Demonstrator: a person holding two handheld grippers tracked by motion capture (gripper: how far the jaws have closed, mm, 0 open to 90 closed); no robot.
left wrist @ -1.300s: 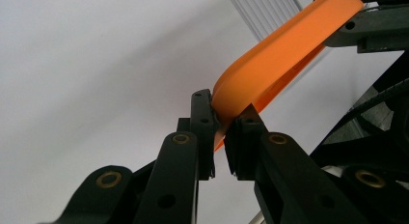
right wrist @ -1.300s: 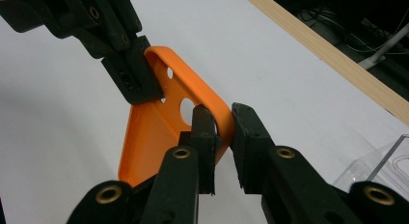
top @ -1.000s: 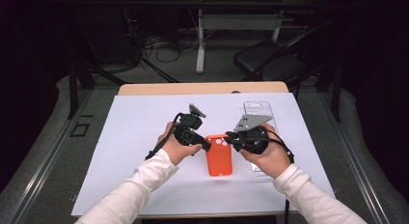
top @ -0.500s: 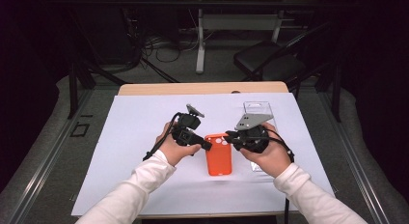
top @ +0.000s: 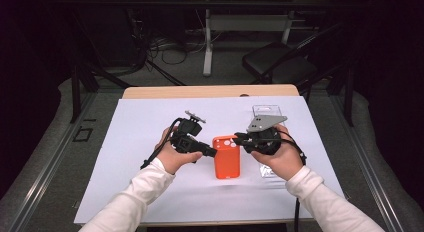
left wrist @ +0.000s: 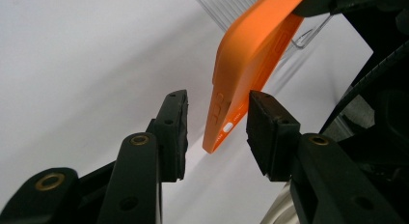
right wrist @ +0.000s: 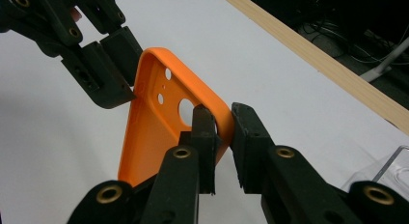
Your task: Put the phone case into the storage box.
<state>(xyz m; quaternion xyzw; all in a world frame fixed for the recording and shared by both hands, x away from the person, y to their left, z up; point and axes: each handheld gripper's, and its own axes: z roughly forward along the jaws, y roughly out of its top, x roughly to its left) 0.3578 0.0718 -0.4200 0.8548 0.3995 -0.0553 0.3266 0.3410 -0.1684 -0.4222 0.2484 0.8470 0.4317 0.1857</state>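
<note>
An orange phone case (top: 227, 157) hangs tilted above the white sheet (top: 150, 122) between both hands. My right gripper (right wrist: 224, 137) is shut on its rim beside the large camera hole, and the case (right wrist: 154, 132) shows its inner face there. My left gripper (left wrist: 217, 132) straddles the opposite edge of the case (left wrist: 251, 55). Its jaws have just been opening, and a gap shows between the left pad (left wrist: 174, 132) and the case. In the high view the left gripper (top: 212, 152) meets the case from the left and the right gripper (top: 240, 138) from the right.
A clear plastic case (top: 265, 112) lies on the sheet behind my right hand, and another clear piece (top: 270, 171) lies under that hand. The wooden table edge (top: 210, 91) runs along the back. A chair (top: 280, 67) stands beyond the table.
The left gripper's jaws have spread apart off the case's edge. The right gripper and the case have stayed where they were.
</note>
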